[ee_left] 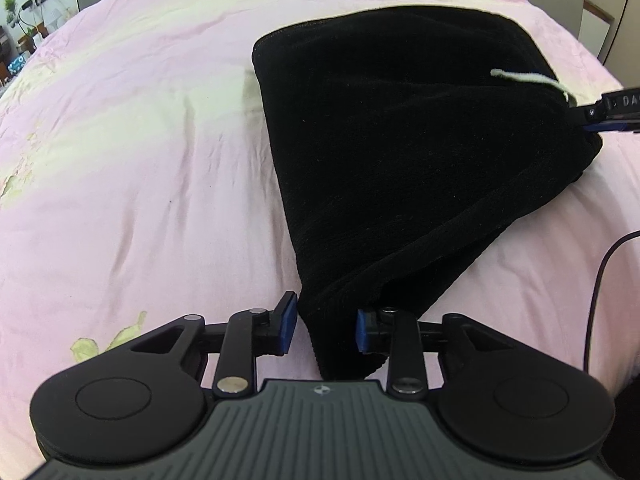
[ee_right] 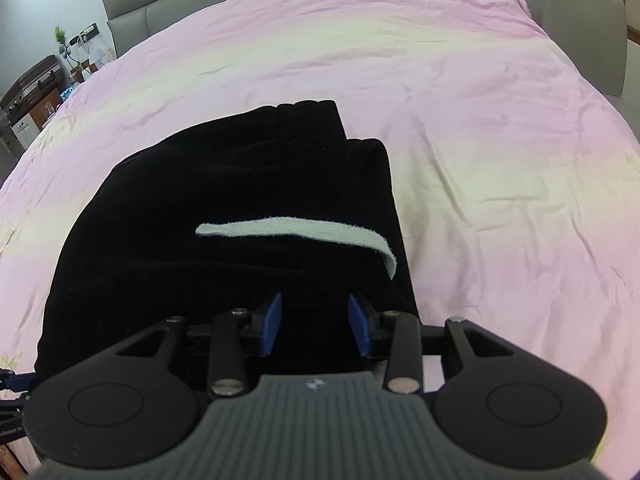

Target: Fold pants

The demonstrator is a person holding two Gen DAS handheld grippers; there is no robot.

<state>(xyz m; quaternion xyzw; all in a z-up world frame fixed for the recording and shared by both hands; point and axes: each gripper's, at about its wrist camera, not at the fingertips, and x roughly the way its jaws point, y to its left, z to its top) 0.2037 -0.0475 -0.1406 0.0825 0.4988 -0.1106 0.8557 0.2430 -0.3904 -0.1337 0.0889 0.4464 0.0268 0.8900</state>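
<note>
The black pants [ee_right: 224,216] lie folded on the pink bedspread [ee_left: 140,160], soft, limp, likely to slump. Your left gripper [ee_left: 326,326] and right gripper [ee_right: 316,326] stand spread around near corners; grip there. A white drawstring [ee_right: 296,234] lies loose on top; a cable [ee_left: 600,280] trails nearby.

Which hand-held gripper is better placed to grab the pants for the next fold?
Left, probably. The left hand-held gripper is open with a corner of the black pants between its pads. The right hand-held gripper is open over flat fabric, with no edge between them.
</note>
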